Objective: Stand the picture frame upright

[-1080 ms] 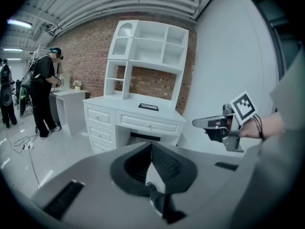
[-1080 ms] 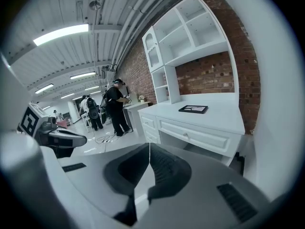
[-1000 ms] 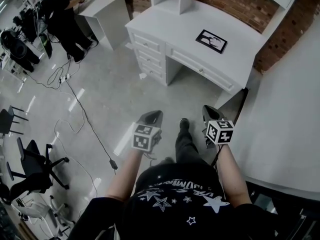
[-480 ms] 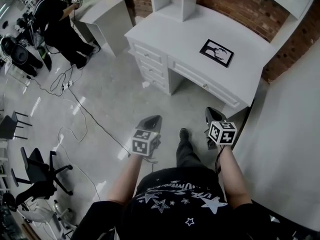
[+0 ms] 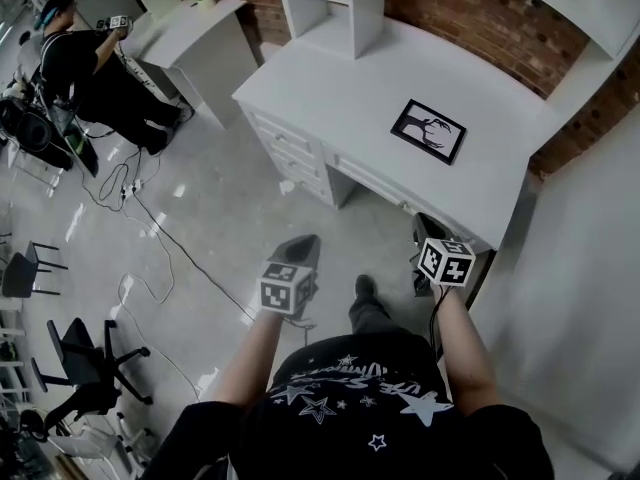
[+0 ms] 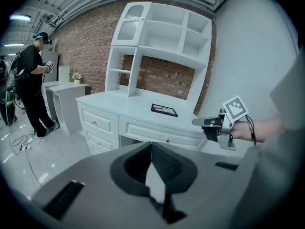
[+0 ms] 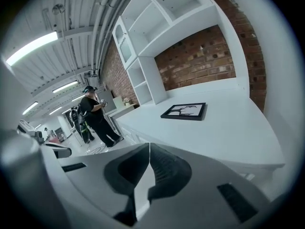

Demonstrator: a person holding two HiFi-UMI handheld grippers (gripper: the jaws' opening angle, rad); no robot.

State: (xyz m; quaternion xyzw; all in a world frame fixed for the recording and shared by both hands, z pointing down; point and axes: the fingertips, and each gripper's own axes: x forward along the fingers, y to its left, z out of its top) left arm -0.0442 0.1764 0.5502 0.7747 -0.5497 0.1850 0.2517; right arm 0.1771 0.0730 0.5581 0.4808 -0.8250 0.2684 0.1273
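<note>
A black picture frame [image 5: 429, 130] with a white tree print lies flat on the white desk [image 5: 330, 78]; it also shows in the left gripper view as the frame [image 6: 164, 109] and in the right gripper view as the frame [image 7: 184, 111]. My left gripper [image 5: 309, 241] is shut and empty, held over the floor short of the desk drawers. My right gripper [image 5: 424, 224] is shut and empty too, at the desk's front edge, well short of the frame. The right gripper [image 6: 198, 122] appears in the left gripper view, level with the desk top.
A white hutch of shelves [image 5: 335, 3] stands on the desk against a brick wall [image 5: 480, 13]. A white wall [image 5: 580, 268] closes the right side. A person [image 5: 85, 68] stands by a second white table [image 5: 185, 33] at far left. Cables [image 5: 150, 218] and black chairs [image 5: 85, 368] are on the floor.
Both grippers have moved forward toward the desk, and the desk with the frame now sits nearer in the head view. Both stayed shut.
</note>
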